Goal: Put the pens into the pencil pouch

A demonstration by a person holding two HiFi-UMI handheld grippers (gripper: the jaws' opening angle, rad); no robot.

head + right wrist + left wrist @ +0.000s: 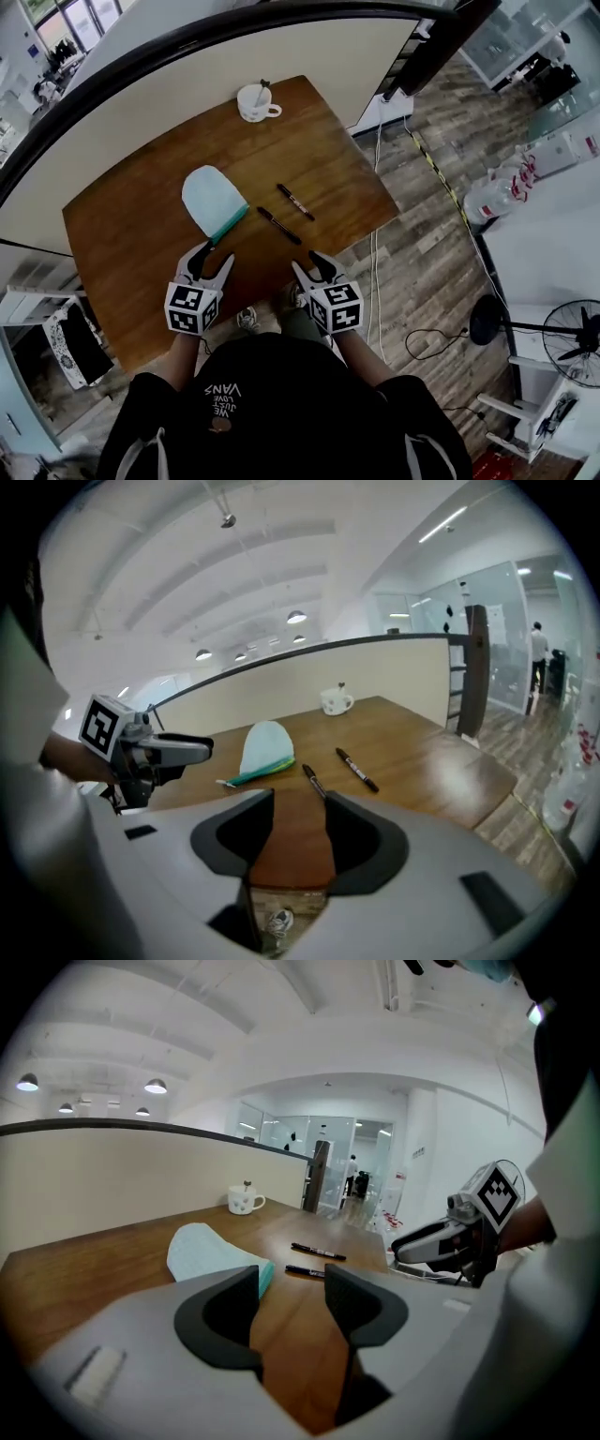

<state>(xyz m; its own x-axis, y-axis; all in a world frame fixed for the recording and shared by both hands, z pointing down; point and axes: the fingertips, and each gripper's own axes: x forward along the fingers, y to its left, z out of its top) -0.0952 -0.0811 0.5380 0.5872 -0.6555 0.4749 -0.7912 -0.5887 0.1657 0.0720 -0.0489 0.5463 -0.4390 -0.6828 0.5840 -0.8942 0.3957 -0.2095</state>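
A light blue pencil pouch [214,201] with a teal zip edge lies flat on the wooden table [141,234]. Two black pens lie just right of it, the near pen [279,225] and the far pen [295,202], both loose on the wood. My left gripper [210,263] hovers open at the table's near edge, just short of the pouch. My right gripper [314,269] is open too, just short of the near pen. In the left gripper view the pouch [214,1252] and pens [306,1271] lie ahead of the empty jaws. The right gripper view shows the pouch [261,752] and both pens [314,782] ahead.
A white cup [257,101] with a spoon stands at the table's far side by a curved partition wall [187,66]. Wood-pattern floor with cables [394,272] lies right of the table. A white desk with bottles [497,197] and a fan [572,342] stand further right.
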